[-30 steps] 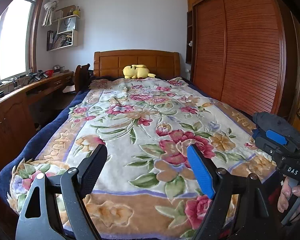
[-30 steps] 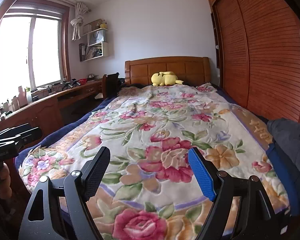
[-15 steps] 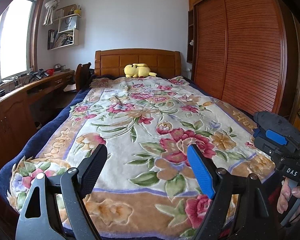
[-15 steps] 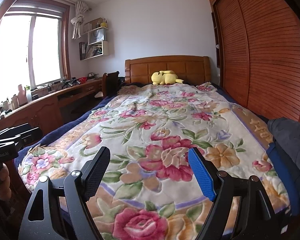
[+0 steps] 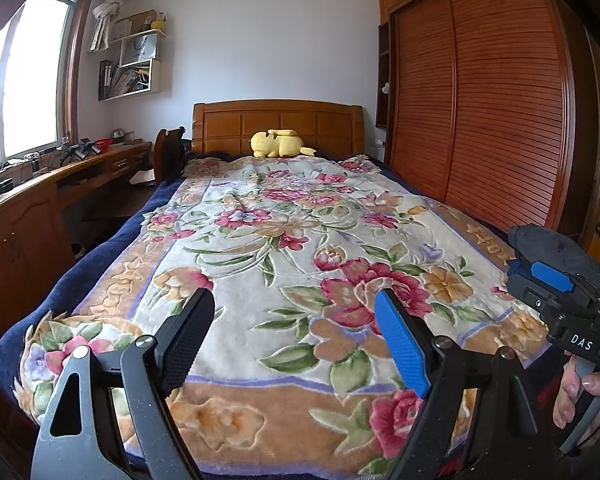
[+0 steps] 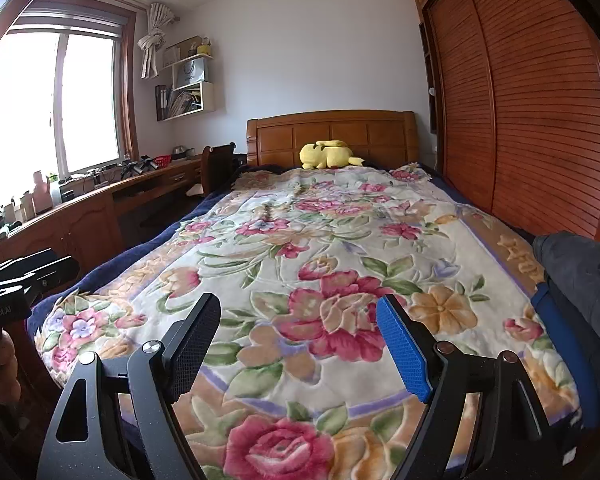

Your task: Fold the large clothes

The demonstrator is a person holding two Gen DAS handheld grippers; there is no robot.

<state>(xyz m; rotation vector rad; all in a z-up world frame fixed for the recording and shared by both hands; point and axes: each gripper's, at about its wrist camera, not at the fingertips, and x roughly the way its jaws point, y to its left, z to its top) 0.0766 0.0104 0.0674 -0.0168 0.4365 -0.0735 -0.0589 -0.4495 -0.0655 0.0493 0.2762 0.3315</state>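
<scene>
A dark grey garment [image 6: 580, 268] lies bunched at the right edge of the bed; it also shows in the left wrist view [image 5: 556, 246]. A floral blanket [image 5: 284, 248] covers the bed. My left gripper [image 5: 294, 300] hovers over the foot of the blanket, open with nothing between its fingers. My right gripper [image 6: 297, 302] stands beside it, likewise open and empty, with the garment to its right. In the left wrist view the right gripper's body [image 5: 572, 320] sits just in front of the garment, held by a hand [image 5: 580, 396].
A yellow plush toy [image 6: 328, 156] rests against the wooden headboard [image 6: 332, 136]. A long wooden desk [image 5: 28, 208] with small items and a chair [image 5: 168, 152] line the left side under the window. Slatted wardrobe doors [image 5: 480, 100] run close along the right.
</scene>
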